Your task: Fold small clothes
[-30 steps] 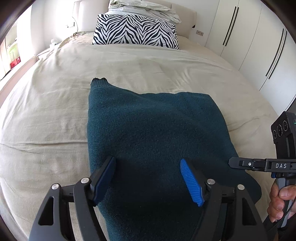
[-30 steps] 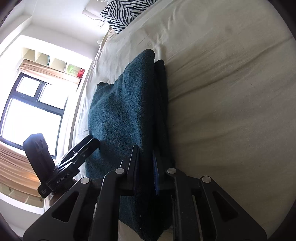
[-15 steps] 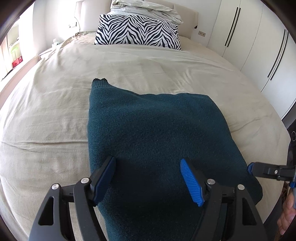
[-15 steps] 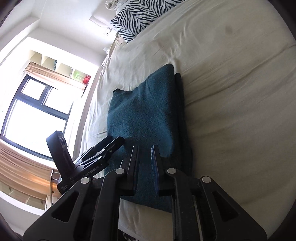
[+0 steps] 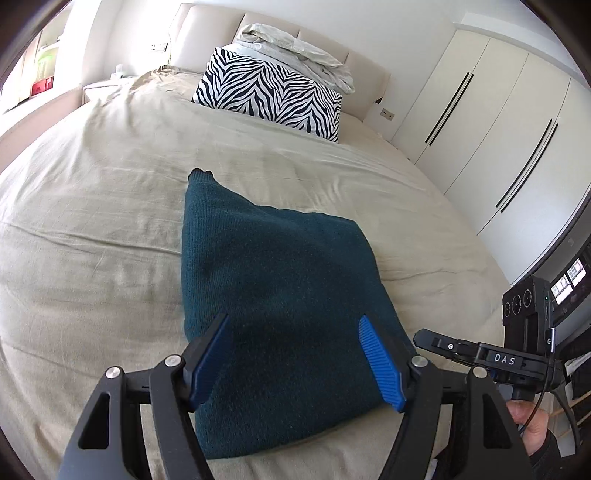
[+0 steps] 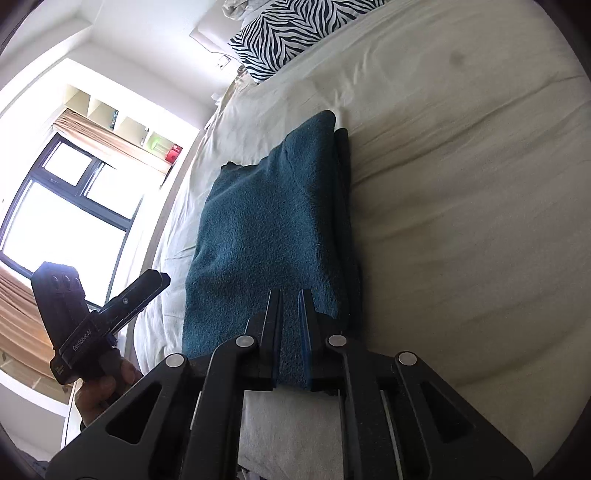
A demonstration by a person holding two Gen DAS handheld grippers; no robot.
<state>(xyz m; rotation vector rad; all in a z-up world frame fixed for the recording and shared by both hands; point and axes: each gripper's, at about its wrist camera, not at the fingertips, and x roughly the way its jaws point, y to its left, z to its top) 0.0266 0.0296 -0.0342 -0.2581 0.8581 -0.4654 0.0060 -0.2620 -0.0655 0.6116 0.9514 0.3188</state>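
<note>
While the bed (image 5: 110, 229) filled almost the whole of both views under its creased beige sheet (image 6: 461, 221), a white wardrobe (image 5: 491, 122) with long dark handles stood along one side of it and a bright window (image 6: 66, 221) along the other. At the head end a zebra-striped pillow (image 5: 273, 96) leaned against the padded headboard (image 5: 207, 29), with a crumpled pale cover (image 5: 295, 48) heaped on top of it.

Toward the foot edge of the bed lay the sweater (image 5: 273, 295), dark teal and knitted, folded into a rough rectangle; one narrow cuff end pointed toward the pillow, and darker layers showed beneath its side edge in the right wrist view.

Above the near end of the sweater hung the left gripper (image 5: 295, 358), its blue-padded jaws standing wide apart with nothing between them but the cloth lying below. Just beside the foot corner of the sweater was the right gripper (image 6: 290, 325), its jaws drawn nearly together; whether they pinched any cloth could not be told. A hand (image 5: 532, 428) held its handle.
</note>
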